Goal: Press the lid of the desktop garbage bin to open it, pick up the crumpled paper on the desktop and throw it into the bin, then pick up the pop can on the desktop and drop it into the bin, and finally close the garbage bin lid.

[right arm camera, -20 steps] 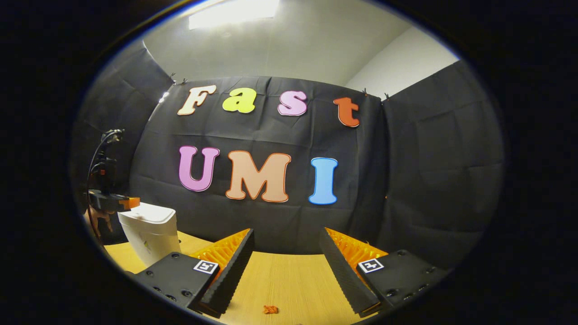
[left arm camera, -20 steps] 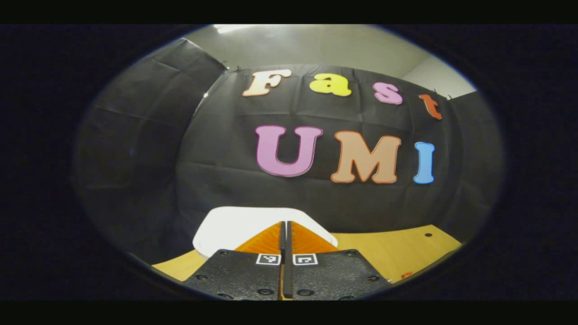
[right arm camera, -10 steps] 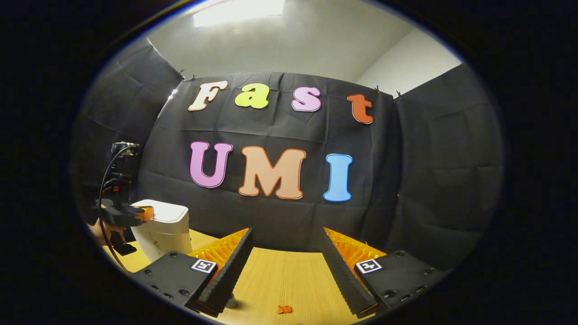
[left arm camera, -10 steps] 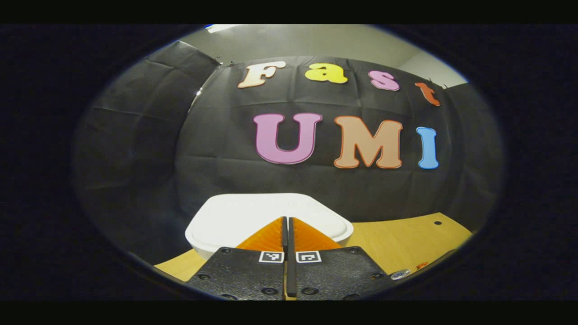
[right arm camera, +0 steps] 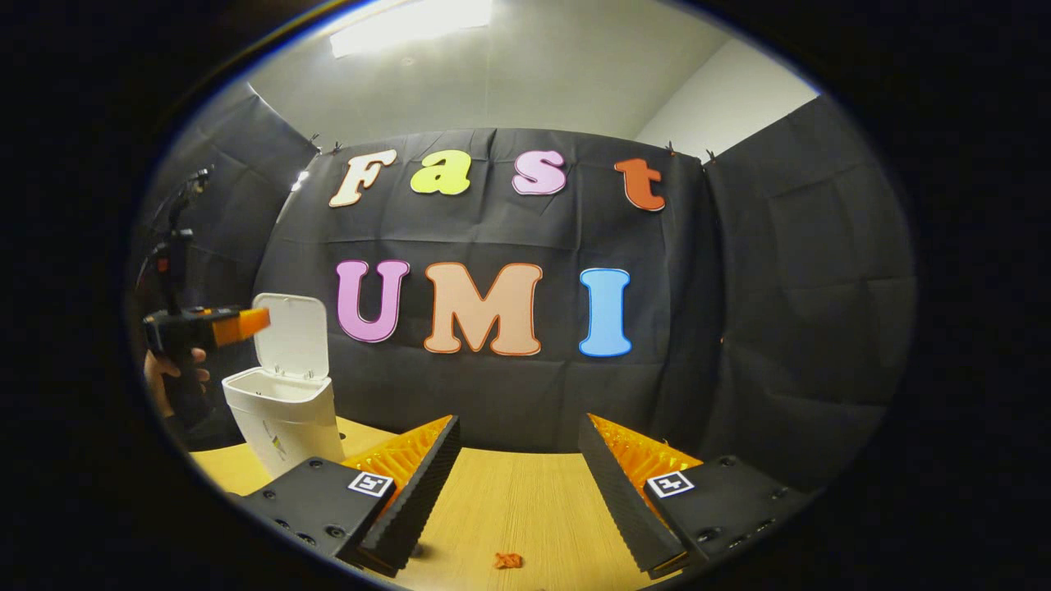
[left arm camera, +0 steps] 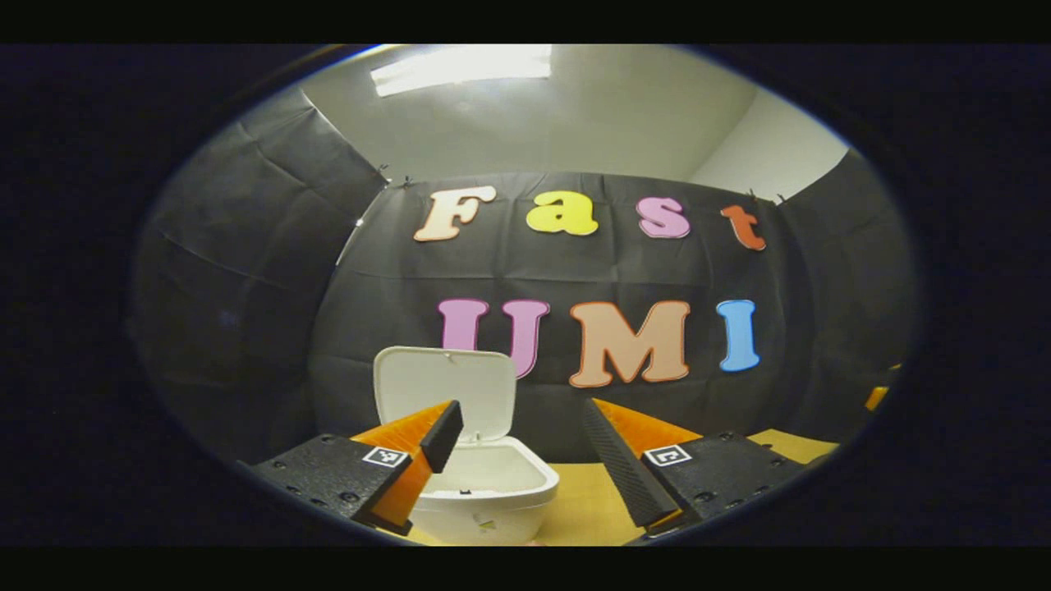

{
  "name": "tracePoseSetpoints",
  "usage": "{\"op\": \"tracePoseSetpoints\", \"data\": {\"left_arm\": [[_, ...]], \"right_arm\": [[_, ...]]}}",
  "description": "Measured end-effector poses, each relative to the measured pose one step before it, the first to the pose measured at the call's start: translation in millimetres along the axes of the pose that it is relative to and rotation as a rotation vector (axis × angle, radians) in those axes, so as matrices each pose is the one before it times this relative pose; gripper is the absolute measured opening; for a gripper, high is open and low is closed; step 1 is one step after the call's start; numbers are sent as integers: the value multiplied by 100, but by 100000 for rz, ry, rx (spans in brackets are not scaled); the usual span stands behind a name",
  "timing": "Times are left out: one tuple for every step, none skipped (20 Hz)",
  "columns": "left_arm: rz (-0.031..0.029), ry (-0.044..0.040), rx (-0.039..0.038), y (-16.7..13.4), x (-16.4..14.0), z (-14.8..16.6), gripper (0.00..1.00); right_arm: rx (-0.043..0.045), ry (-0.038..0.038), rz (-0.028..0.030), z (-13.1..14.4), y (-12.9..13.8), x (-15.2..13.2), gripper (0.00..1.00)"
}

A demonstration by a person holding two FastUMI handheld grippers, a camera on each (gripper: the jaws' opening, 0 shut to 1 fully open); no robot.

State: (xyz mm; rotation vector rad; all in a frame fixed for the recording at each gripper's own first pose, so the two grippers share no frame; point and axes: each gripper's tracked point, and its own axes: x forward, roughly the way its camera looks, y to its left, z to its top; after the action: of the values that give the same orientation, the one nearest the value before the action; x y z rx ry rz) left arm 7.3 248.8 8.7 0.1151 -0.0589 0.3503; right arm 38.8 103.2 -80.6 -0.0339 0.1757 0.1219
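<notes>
With its lid standing upright behind the hollow body, the white garbage bin sits open on the wooden desktop, which suggests the pressing step is done. Seen in the left gripper view, the left gripper hangs just above and in front of the bin with its fingers spread wide and nothing between them; the right gripper view shows it beside the raised lid, a hand on its grip. To the right of the bin and well apart from it, the right gripper is poised low over the desktop, its fingers also wide and holding nothing. A small orange scrap lies on the desktop to the right of the bin, just below those fingers; whether it belongs to the task cannot be told. Neither crumpled paper nor pop can can be made out. Judging by this, fetching the paper comes next, calling for a gripper to find it, close on it and carry it over the bin's mouth.
</notes>
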Motion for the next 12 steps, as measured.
{"op": "tracePoseSetpoints", "data": {"left_arm": [[-315, -1077, -939, -684, -1241, 687, 92], [-692, -681, -1356, -883, -1430, 463, 92], [-736, -765, -1269, -979, -1303, 422, 92], [-263, -268, -1019, -881, -1382, 131, 92], [188, 11, -1011, -765, -1203, -23, 93], [95, 486, -411, -773, -1282, -143, 93], [1085, 235, -246, -415, -1186, -195, 93], [663, 23, 341, -426, -1019, -163, 92], [410, 385, 873, -547, -780, -196, 93], [694, 1336, 1198, -373, -678, -441, 93], [832, 2023, 1196, -269, -641, -665, 93], [783, 2398, 627, -258, -631, -576, 93]], "right_arm": [[344, 1401, 980, -866, -208, 265, 96], [378, 1828, 985, -927, -223, 337, 96], [496, 2348, 1349, -1248, -190, 302, 96], [294, 3002, 1507, -1353, -60, 529, 96], [29, 2905, 1075, -1313, -126, 480, 96], [82, 3087, 1199, -1424, -141, 647, 96], [77, 3843, 1487, -1682, -35, 780, 96], [-18, 4195, 1614, -1789, 14, 831, 96], [67, 4609, 1233, -1854, -146, 902, 96], [363, 4758, 1690, -1852, 90, 921, 96], [568, 4987, 1631, -1885, 183, 822, 96], [1361, 5262, 1785, -1646, 230, 750, 96]]}}
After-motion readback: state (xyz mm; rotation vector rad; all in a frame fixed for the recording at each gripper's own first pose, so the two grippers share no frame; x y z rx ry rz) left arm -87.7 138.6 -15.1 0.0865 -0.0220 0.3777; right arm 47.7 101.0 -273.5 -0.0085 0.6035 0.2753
